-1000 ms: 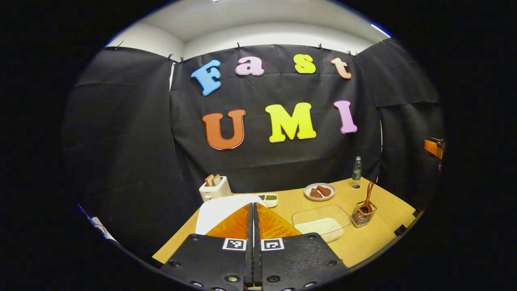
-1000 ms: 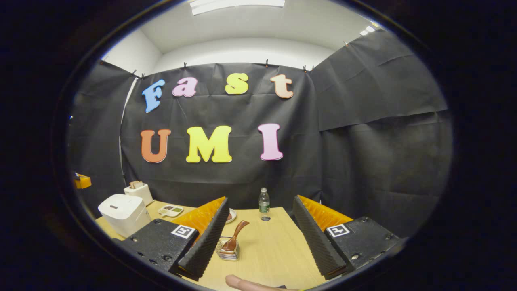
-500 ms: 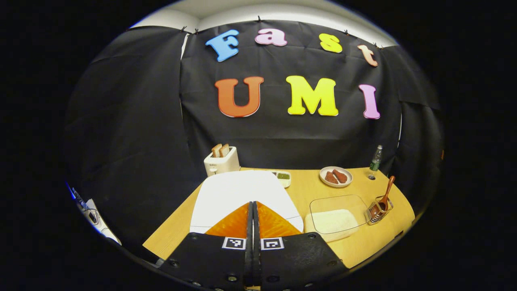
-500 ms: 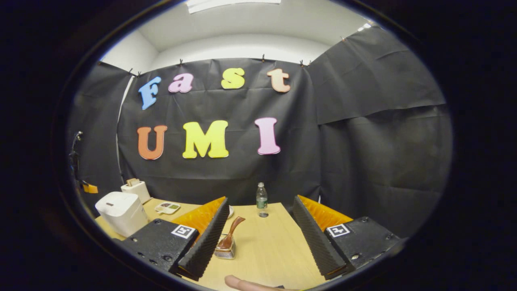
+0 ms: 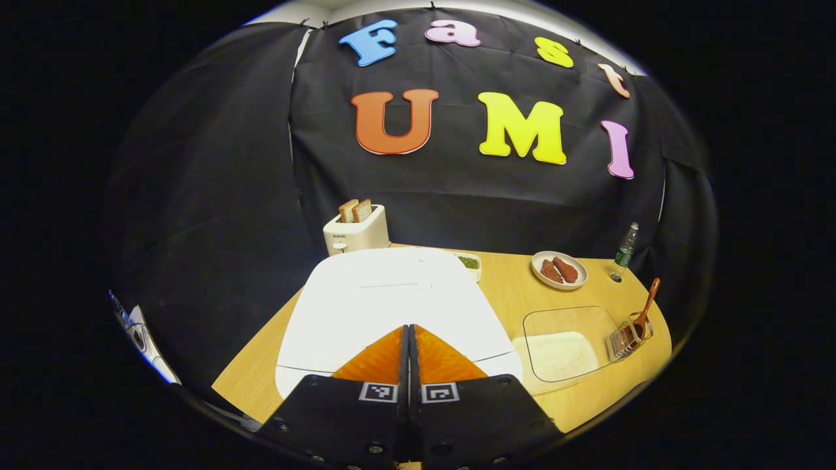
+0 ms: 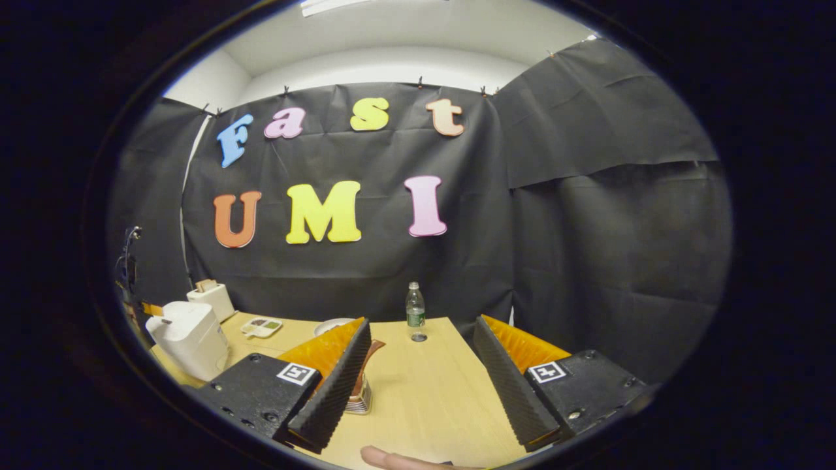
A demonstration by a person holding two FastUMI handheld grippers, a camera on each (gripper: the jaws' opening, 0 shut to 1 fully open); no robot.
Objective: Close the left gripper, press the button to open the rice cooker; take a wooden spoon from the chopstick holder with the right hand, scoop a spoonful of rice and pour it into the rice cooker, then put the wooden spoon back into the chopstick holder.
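Observation:
The white rice cooker point(image 5: 392, 300) lies just below my left gripper point(image 5: 409, 329), its lid down. That gripper is shut, its orange fingers pressed together over the lid's near edge. At the right, a wooden spoon point(image 5: 646, 305) stands in the wire chopstick holder point(image 5: 628, 336) beside a clear dish of rice point(image 5: 563, 352). In the right gripper view, my right gripper point(image 6: 421, 349) is open above the table, the rice cooker point(image 6: 189, 336) sits far left, and the chopstick holder point(image 6: 359, 398) with the spoon point(image 6: 366, 365) peeks out behind the left finger.
A toaster point(image 5: 356, 228) with bread stands behind the cooker, with a small sauce tray point(image 5: 469, 262) beside it. A plate of meat point(image 5: 559, 269) and a water bottle point(image 5: 624, 245) sit at the back right. A fingertip point(image 6: 392, 458) shows at the bottom edge.
My left gripper has come down and forward over the rice cooker, whose lid now looms larger. The right gripper has drifted so the chopstick holder slides behind its left finger.

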